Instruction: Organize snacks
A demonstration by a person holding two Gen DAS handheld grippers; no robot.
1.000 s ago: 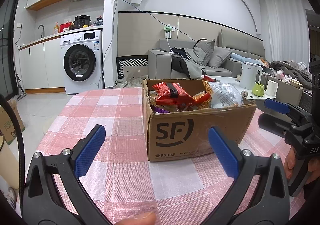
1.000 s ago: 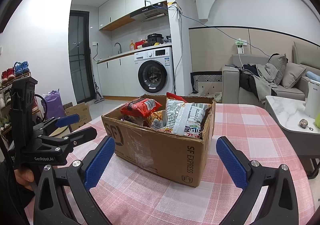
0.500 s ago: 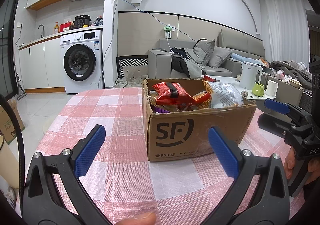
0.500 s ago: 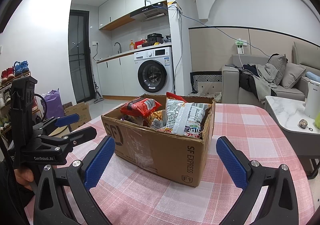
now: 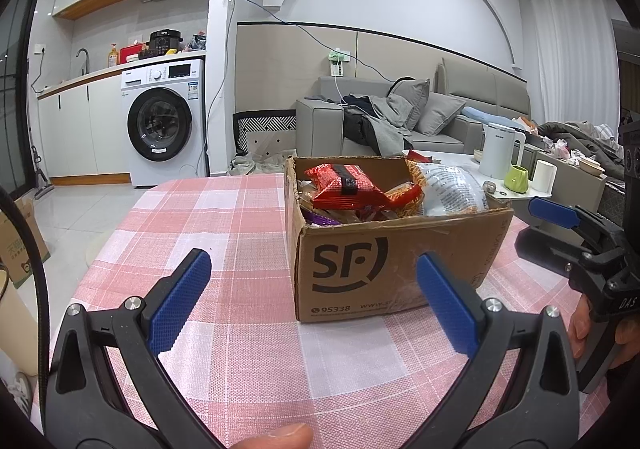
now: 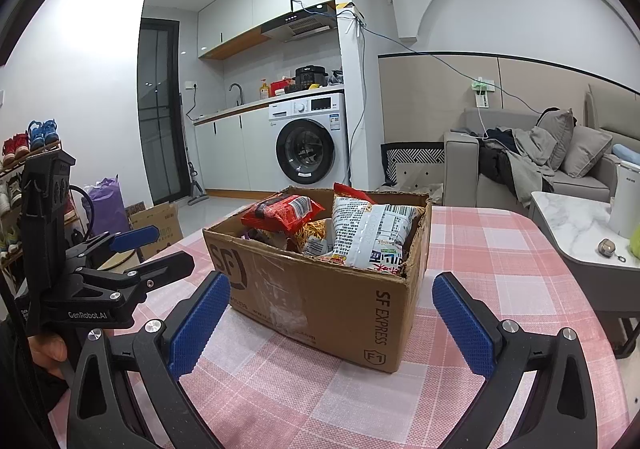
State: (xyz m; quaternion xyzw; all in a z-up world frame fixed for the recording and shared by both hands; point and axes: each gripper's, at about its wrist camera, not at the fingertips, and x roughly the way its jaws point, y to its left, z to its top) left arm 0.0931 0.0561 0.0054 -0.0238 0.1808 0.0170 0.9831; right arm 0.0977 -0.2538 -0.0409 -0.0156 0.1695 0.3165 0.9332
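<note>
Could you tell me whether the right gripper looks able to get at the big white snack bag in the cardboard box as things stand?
Probably yes: the right gripper is open and empty, and the large white crinkly snack bag stands above the rim of the open brown cardboard box, with nothing over it.

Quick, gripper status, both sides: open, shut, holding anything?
Left gripper: open, holding nothing, short of the cardboard box.
Right gripper: open, holding nothing, also facing the box.

left claw (image 5: 312,297): spread wide, empty, above the checked worktop (image 5: 224,217)
box (image 5: 396,257): open cardboard, full of snack bags (image 5: 344,189)
right claw (image 5: 538,227): at right edge, apart, beside the box
</note>
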